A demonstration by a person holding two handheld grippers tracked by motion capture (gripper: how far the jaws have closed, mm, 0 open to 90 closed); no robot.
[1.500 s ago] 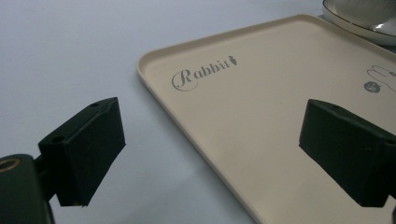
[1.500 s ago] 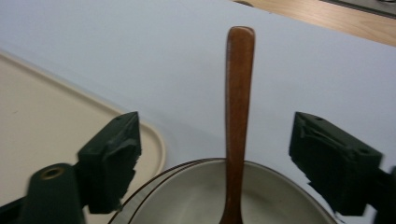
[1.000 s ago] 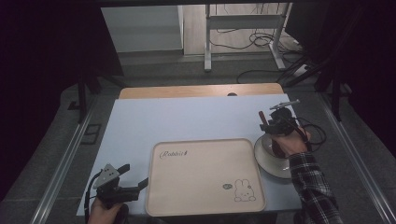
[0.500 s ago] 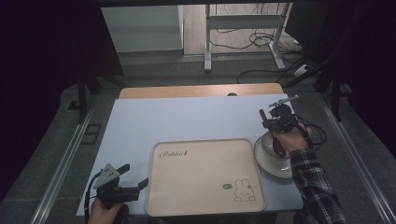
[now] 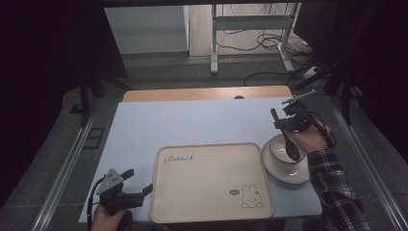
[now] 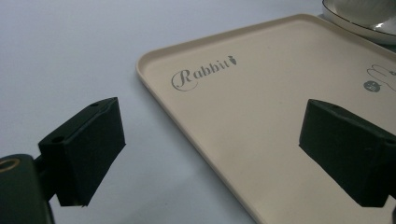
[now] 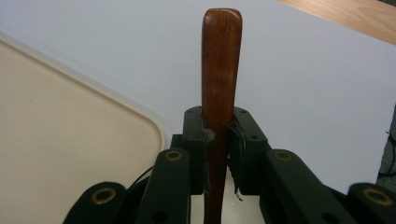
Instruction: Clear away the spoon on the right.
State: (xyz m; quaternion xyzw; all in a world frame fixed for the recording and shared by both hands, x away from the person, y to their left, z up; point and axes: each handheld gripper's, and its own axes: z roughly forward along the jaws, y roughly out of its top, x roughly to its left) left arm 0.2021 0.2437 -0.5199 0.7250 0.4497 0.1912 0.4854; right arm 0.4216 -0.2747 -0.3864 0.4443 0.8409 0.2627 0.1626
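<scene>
Step in hand, judged from the grip: taking up the wooden spoon (image 5: 287,142) out of the white bowl (image 5: 275,145) at the right edge of the surface (image 5: 192,120). Pinched by the handle in the right tongs (image 5: 282,124), narrow and just closed on it, pads pressing both sides of the wood in the right gripper view (image 7: 222,70). Held over the bowl, itself seated on a white plate (image 5: 288,177) just right of the beige tray (image 5: 211,187). Cannot tell whether the scoop end touches the bowl's inside or hangs clear of it.

Long axis steep, tilted rather than plumb. Handle tip up and toward the far left, standing above the pads; scoop end down and toward the near right, inside the bowl's rim as seen from above.

Next, probably: raise straight enough to bring the scoop over the rim without catching it or dragging the bowl, then carry left toward the bare tray. Calls for a firm pinch, since a smooth, slim handle held this far up could swing or slip between the pads.

Left tongs (image 5: 137,182) wide and holding nothing, low over the surface at the tray's near left corner, with the tray's edge showing between the pads (image 6: 88,149) in the left gripper view.
</scene>
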